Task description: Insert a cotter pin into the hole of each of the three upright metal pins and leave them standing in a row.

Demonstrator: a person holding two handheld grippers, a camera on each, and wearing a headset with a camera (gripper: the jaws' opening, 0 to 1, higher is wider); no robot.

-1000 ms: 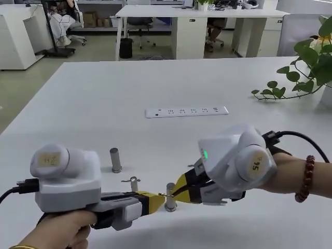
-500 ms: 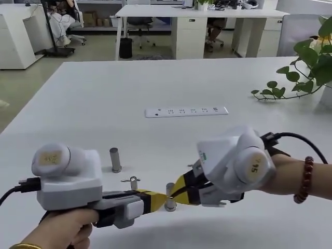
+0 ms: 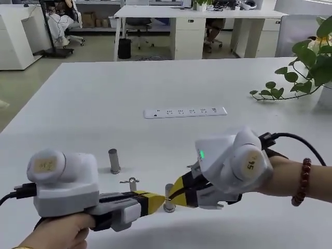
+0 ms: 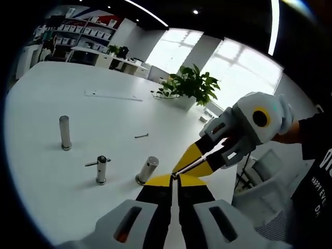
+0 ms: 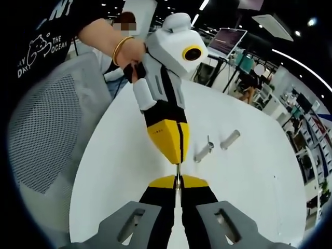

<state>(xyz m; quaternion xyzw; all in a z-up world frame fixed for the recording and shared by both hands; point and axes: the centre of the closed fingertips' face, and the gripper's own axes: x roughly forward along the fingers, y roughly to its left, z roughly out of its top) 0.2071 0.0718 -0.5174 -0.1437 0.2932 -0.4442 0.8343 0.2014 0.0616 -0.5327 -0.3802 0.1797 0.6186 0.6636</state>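
Yellow-tipped and pressed together, your right gripper (image 5: 177, 182) holds the held cotter pin (image 5: 177, 169) by one end. Your left gripper (image 4: 175, 179) meets it nose to nose with its jaws also closed. Its tips touch the free end, but the contact is too small to tell whether they actually pinch it.

Just at 6 o'clock from where the tips meet stands the near pin (image 3: 169, 197), with no cotter through it. At 9 o'clock is the middle pin (image 3: 133, 183), upright with the fitted cotter pin (image 3: 126, 181) crosswise through its top. Further out, at 10 o'clock, the far pin (image 3: 114, 161) stands bare.

By my judgement one of three is done. The one in hand looks meant for the near pin, and a spare cotter pin (image 4: 141, 136) lies loose for the last.

The white table (image 3: 155, 88) carries a power strip (image 3: 185, 111) at 12 o'clock and a trailing plant (image 3: 306, 62) at 2 o'clock. Beyond them are office desks (image 3: 197, 15).
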